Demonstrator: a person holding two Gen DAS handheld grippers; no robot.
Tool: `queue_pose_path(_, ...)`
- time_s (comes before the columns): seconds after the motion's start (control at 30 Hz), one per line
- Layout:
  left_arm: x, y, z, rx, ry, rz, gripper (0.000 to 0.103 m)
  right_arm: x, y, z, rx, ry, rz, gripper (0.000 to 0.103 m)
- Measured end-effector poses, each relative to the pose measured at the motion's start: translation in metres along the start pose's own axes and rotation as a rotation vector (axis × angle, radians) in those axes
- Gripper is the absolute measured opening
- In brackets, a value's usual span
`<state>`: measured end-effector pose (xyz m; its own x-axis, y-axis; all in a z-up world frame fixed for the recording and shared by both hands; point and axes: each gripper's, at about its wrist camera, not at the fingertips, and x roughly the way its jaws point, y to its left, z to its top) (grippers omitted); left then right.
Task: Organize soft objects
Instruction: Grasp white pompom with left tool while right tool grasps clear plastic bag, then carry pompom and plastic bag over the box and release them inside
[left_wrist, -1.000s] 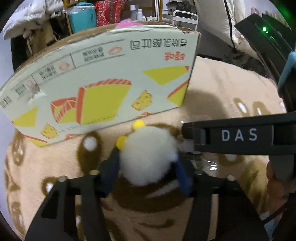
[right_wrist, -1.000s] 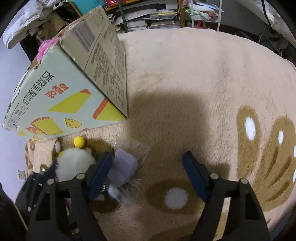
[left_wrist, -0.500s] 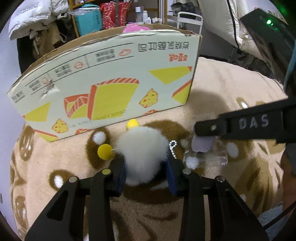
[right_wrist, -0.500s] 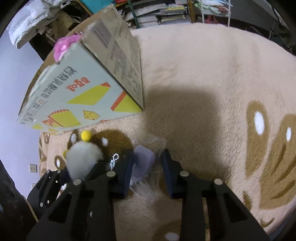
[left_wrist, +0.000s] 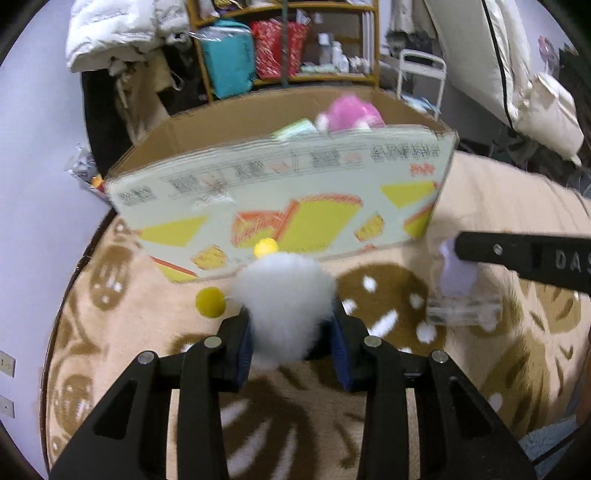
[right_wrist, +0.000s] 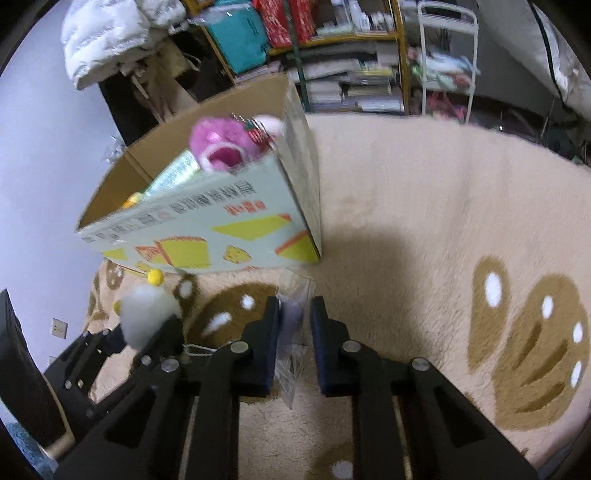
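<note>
Cardboard fills the upper middle of my left wrist view: an open printed box (left_wrist: 280, 199) stands on the beige rug (left_wrist: 498, 206), and over its rim I can make out a pink plush toy (left_wrist: 349, 116) and a pale green packet (left_wrist: 295, 131) inside. Just in front of the box, my left gripper (left_wrist: 291, 332) has its fingers clenched on a white fluffy toy (left_wrist: 284, 299) with two yellow pom-poms — it bulges out above the blue pads and looks lifted off the rug, though blur makes that hard to judge. The gripper points down and forward at the box wall. At right, the right gripper's black arm reaches in level from the edge, with a lavender soft piece in clear plastic wrap (left_wrist: 456, 275) hanging at its tip.

From my right wrist view the box (right_wrist: 207, 225) sits to the upper left, seen over one corner. The pink plush toy (right_wrist: 221, 146) lies against the near wall at that corner, the green packet (right_wrist: 173, 170) beside it, and something yellow deeper in that I cannot identify. My right gripper (right_wrist: 293, 325) is grasping the wrapped lavender piece (right_wrist: 293, 314) — its jaws have just been closing, and the crinkled plastic trails down between them. It tilts downward toward the rug (right_wrist: 424, 206), near the box's corner. Lower left, the left gripper (right_wrist: 147, 332) carries the white fluffy toy (right_wrist: 149, 314) beside the box front.
</note>
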<state>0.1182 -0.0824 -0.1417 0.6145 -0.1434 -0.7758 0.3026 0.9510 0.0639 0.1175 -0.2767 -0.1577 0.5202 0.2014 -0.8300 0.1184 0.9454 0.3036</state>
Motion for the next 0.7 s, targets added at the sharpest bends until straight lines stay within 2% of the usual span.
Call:
queue_pose_path(0.2, -0.029, 0.01, 0.014, -0.031, -0.073, 0.043, 0.035, -0.032, 0.012, 0.002, -0.041, -0.088, 0.02, 0.018)
queue_pose_path(0.43, -0.064, 0.006, 0.023, -0.008, -0.171, 0.088, 0.035, -0.059, 0.026, 0.005, -0.087, -0.169, 0.041, 0.018)
queue_pose_path(0.7, -0.107, 0.01, 0.047, -0.008, -0.322, 0.107, 0.035, -0.091, 0.052, 0.016, -0.191, -0.32, 0.004, 0.018)
